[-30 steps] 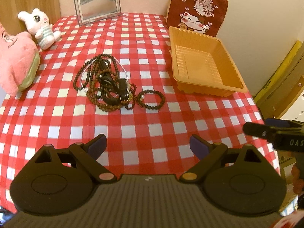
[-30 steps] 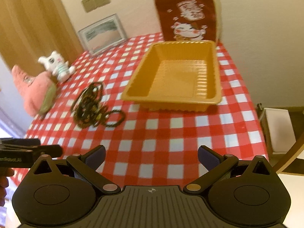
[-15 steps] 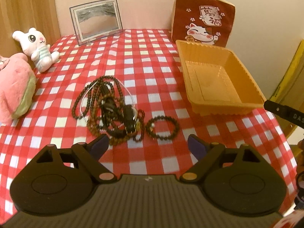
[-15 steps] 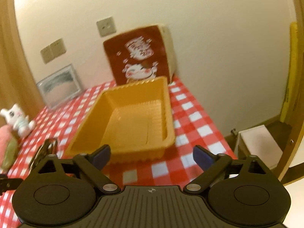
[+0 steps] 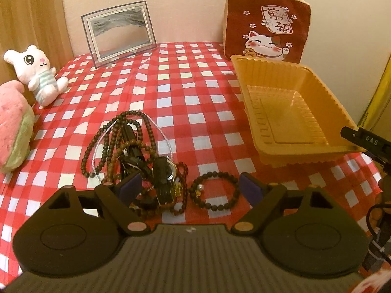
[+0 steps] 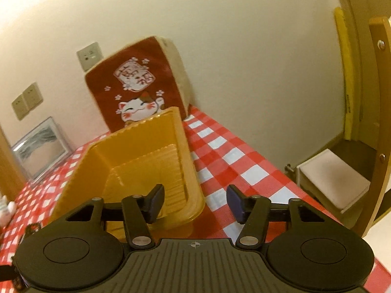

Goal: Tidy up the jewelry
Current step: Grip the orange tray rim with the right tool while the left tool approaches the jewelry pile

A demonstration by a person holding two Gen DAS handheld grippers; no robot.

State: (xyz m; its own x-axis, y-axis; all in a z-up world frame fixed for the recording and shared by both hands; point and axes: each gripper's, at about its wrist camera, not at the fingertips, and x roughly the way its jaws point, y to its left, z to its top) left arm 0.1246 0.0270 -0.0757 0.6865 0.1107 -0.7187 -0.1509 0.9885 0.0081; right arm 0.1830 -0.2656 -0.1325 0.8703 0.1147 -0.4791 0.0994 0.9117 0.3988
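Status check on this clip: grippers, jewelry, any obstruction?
Left hand-held gripper open over bead pile. Right hand-held gripper closing, empty, straddling tray corner. Bracelet on cloth. Nothing in the way.

A checked tablecloth [image 5: 185, 97] covers the table. The tray [image 5: 288, 112] sits along the right edge, its far end just before the cushion [image 5: 268, 24], which leans on the wall at the far right corner. The picture frame [image 5: 119, 33] stands at the far edge, left of the cushion. The toy rabbit [image 5: 39, 73] lies at the left edge, the plush pillow [image 5: 12, 127] nearer on the same edge. The tangle of beaded necklaces [image 5: 132, 151] lies toward the near edge, left of the tray, with a single bracelet [image 5: 215, 191] just beside it on the right.
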